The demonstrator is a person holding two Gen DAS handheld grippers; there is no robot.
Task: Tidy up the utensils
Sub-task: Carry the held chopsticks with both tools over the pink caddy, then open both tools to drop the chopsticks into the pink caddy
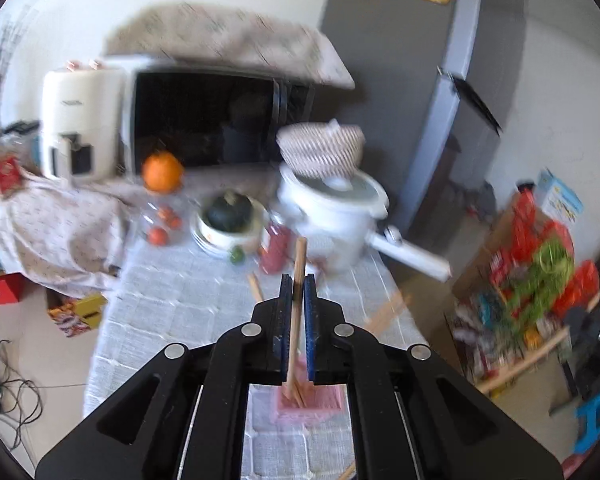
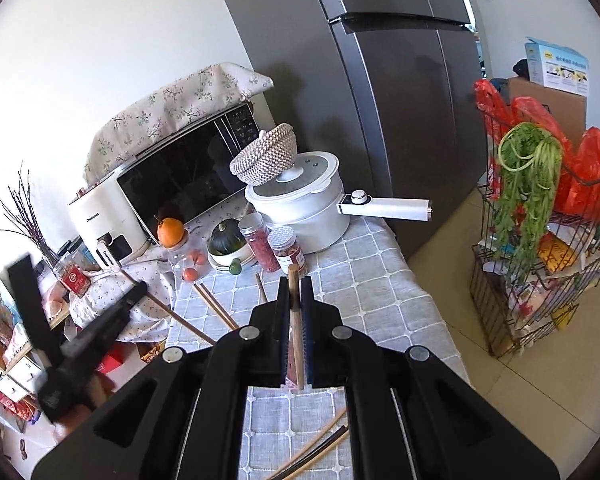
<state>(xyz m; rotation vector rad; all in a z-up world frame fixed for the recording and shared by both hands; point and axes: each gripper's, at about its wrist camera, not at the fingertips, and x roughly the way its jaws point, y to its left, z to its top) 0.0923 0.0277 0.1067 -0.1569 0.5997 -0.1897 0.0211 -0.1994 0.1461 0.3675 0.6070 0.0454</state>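
Note:
My left gripper is shut on a wooden chopstick that stands upright above a pink holder on the checked tablecloth. My right gripper is shut on another wooden chopstick, also upright, over the same cloth. More chopsticks lie on the cloth, and a dark pair lies near the front edge. The left gripper shows at the left of the right wrist view. The left wrist view is blurred.
At the back of the table stand a white electric pot with a woven basket on it, two jars, a bowl with a squash, an orange and a microwave. A fridge and a wire rack stand to the right.

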